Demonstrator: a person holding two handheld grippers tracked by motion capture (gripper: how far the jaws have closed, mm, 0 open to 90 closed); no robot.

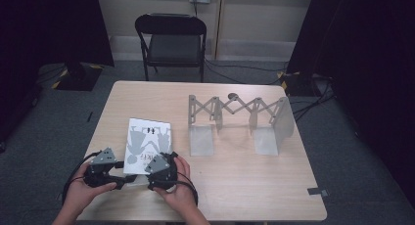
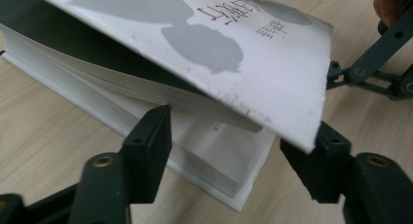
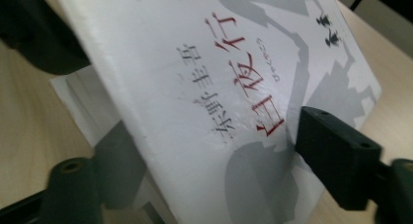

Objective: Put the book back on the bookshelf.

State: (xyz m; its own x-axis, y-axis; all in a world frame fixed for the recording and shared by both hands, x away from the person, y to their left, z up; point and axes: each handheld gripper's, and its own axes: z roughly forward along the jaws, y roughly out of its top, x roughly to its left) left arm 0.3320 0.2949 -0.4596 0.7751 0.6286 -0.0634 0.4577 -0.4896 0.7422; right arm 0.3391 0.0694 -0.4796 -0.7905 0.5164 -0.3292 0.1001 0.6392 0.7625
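Observation:
A white paperback book with grey silhouettes and red characters lies at the near left of the wooden table. Both hand-held grippers meet at its near edge. In the left gripper view the front cover is lifted off the page block. My left gripper stands open around the book's near corner, one jaw in front of the pages and the other under the cover's corner. My right gripper straddles the raised cover, one jaw above it and one below, with a wide gap showing.
An expanding grey metal rack stands upright across the middle and right of the table. A black folding chair sits beyond the far edge. The right gripper's linkage crosses the upper right of the left gripper view.

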